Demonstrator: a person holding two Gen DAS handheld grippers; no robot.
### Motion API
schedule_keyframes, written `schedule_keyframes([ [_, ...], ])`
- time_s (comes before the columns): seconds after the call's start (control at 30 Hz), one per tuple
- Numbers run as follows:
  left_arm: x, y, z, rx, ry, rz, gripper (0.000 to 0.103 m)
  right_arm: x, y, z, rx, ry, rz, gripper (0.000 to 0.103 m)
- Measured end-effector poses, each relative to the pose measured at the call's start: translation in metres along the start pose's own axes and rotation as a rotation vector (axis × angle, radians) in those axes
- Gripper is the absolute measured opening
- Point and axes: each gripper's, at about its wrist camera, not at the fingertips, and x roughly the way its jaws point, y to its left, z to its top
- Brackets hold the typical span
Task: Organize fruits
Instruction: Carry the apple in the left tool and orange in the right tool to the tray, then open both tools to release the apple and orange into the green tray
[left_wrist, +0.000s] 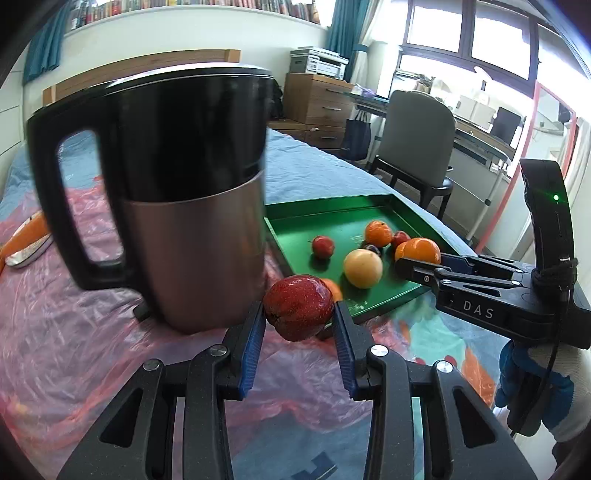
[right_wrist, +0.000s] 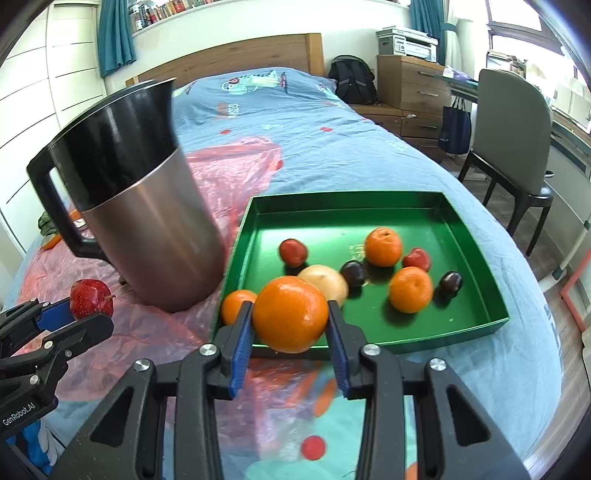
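Observation:
My left gripper (left_wrist: 299, 314) is shut on a red apple (left_wrist: 298, 312), held above the bed left of the green tray (left_wrist: 291, 221); the apple also shows in the right wrist view (right_wrist: 90, 297). My right gripper (right_wrist: 290, 320) is shut on an orange (right_wrist: 290, 314), held over the tray's (right_wrist: 476, 325) near left corner; it also shows in the left wrist view (left_wrist: 419, 251). The tray holds several fruits: oranges (right_wrist: 383, 246), a yellow round fruit (right_wrist: 328, 282), small red fruits (right_wrist: 293, 252) and dark plums (right_wrist: 451, 282). Another orange (right_wrist: 234, 304) sits by the tray's near left corner.
A large steel and black jug (right_wrist: 147, 221) stands on the bed just left of the tray. Pink plastic sheeting (right_wrist: 229, 166) covers the blue bedspread around it. A grey chair (right_wrist: 513, 147) and wooden drawers (right_wrist: 413, 92) stand to the right of the bed.

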Motion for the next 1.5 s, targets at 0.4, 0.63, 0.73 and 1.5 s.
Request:
schedule_keyframes([
  [0.4,0.112,-0.044,0.076,0.054,0.067,-0.031,0.032,0.055,-0.104,0.046,0.063,-0.033,-0.126,0.036],
  [0.63,0.174,-0.064,0.091,0.108,0.105,-0.016,0.032,0.102,-0.141,0.061,0.09,0.004,-0.161,0.036],
  [0.73,0.193,-0.068,0.09,0.129,0.126,-0.003,0.032,0.116,-0.148,0.063,0.098,0.023,-0.157,0.036],
  [1.5,0.221,-0.076,0.082,0.154,0.257,0.008,0.032,0.144,-0.153,0.058,0.08,0.109,-0.158,0.037],
])
